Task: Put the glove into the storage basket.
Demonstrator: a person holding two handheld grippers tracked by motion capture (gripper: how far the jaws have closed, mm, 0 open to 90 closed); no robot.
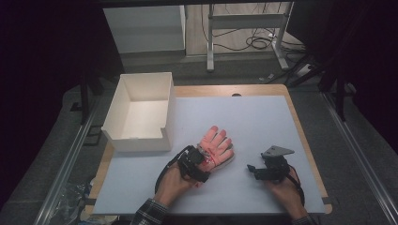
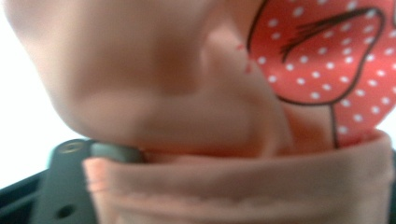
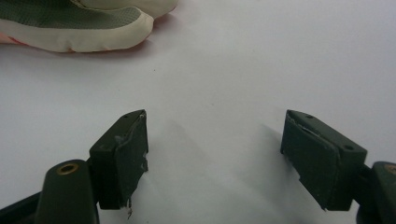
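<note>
A pink glove (image 1: 217, 143) with a red, white-dotted patch lies flat on the white mat, fingers pointing away from me. My left gripper (image 1: 202, 161) sits at its cuff end, and the left gripper view has the glove (image 2: 327, 60) pressed close, its cuff band stretched across the jaws and against one of the black fingers (image 2: 70, 186). The jaws are shut on the cuff. To the glove's right my right gripper (image 1: 251, 168) rests low over the mat, open, with nothing between its pads (image 3: 215, 135). A cream-edged grey part of the glove (image 3: 93, 23) lies ahead of it, to the left.
An open white box (image 1: 168, 108) stands on the table's far left, just beyond the left hand. The white mat (image 1: 263, 117) covers most of the wooden tabletop. Dark floor, table legs and cables lie past the far edge.
</note>
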